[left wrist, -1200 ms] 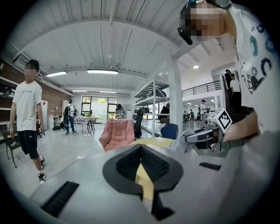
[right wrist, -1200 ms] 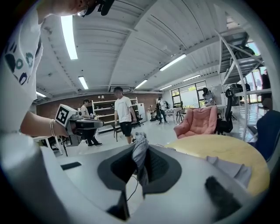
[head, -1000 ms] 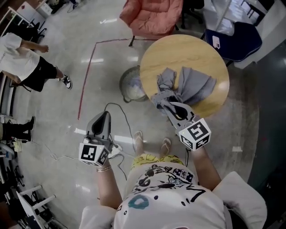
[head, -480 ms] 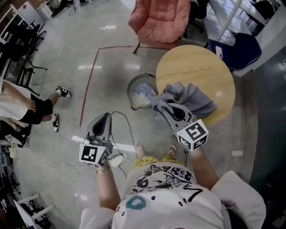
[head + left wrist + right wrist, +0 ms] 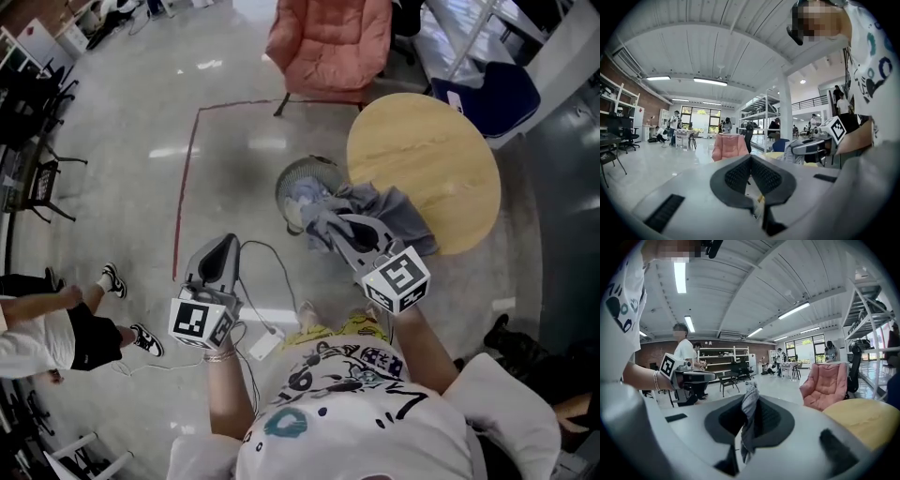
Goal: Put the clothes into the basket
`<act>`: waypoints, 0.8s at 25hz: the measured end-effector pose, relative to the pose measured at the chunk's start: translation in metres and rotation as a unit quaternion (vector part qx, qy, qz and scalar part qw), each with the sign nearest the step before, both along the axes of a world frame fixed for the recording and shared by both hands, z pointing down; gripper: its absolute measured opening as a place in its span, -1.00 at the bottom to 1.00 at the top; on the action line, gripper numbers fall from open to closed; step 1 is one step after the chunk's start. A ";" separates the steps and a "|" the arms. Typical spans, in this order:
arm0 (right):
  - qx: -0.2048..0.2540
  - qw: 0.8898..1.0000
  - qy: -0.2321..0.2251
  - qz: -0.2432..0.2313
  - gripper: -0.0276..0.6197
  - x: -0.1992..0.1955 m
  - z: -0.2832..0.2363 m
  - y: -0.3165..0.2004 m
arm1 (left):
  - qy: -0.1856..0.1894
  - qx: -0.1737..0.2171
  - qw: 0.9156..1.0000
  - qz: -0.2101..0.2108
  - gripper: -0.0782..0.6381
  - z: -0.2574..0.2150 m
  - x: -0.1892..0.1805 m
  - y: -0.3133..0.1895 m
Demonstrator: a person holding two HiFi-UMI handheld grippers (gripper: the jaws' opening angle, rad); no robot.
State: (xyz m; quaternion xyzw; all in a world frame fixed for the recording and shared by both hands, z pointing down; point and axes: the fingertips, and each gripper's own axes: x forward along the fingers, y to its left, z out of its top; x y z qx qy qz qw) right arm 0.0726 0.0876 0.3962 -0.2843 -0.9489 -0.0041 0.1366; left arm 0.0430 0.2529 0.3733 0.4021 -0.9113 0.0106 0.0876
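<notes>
My right gripper [image 5: 330, 223] is shut on a grey garment [image 5: 392, 208], a fold of which stands pinched between its pads [image 5: 749, 414]. The cloth trails from the edge of the round wooden table [image 5: 427, 155] and hangs partly over the wire basket [image 5: 302, 183] on the floor, which has some pale cloth inside. My left gripper [image 5: 225, 244] hovers over bare floor to the basket's left, shut with nothing in it [image 5: 750, 169]. The left gripper view shows the right gripper [image 5: 812, 145] with the grey garment [image 5: 793, 152] off to its right.
A pink padded chair [image 5: 330, 42] stands beyond the basket and table. Red tape [image 5: 184, 187] marks the floor, and a cable with a white plug [image 5: 264, 345] lies by my feet. A person [image 5: 56, 328] walks at the left.
The right gripper has dragged the grey garment leftward off the table, so it now hangs over the basket. The left gripper moved along too and stays shut. A person walked at the left.
</notes>
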 end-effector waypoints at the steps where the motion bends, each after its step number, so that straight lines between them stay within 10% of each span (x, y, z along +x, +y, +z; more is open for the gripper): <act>1: -0.001 1.000 -0.002 -0.002 -0.76 -0.005 -0.002 0.010 | 0.001 0.002 1.000 0.000 -0.75 0.000 -0.004 0.008; 20: -0.043 0.995 -0.074 -0.058 -0.78 -0.130 -0.039 0.052 | 0.022 0.000 0.999 -0.047 -0.75 0.021 -0.118 0.046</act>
